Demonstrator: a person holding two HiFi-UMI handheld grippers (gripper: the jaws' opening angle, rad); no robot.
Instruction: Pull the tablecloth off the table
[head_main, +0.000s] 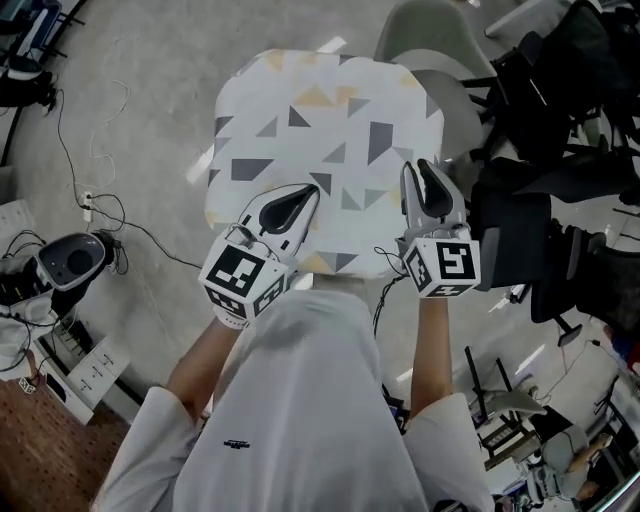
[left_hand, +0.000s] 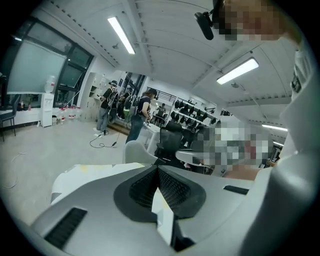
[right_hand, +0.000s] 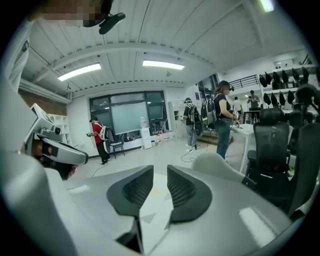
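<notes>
A white tablecloth (head_main: 330, 130) with grey and yellow triangles covers a small square table in the head view. My left gripper (head_main: 312, 193) hovers over the cloth's near left part, and its jaws meet at the tips with nothing between them (left_hand: 157, 170). My right gripper (head_main: 427, 166) is over the near right edge of the cloth. Its jaws stand a little apart (right_hand: 160, 172), and the patterned cloth (right_hand: 152, 200) shows through the gap below, not touched by the pads. In the left gripper view the tablecloth (left_hand: 85, 172) shows pale beyond the jaws.
A white shell chair (head_main: 430, 60) stands at the table's far right corner. Black office chairs (head_main: 560, 150) crowd the right side. Cables (head_main: 95, 205) and a black round device (head_main: 70, 258) lie on the floor at the left. Several people stand far off (right_hand: 222, 117).
</notes>
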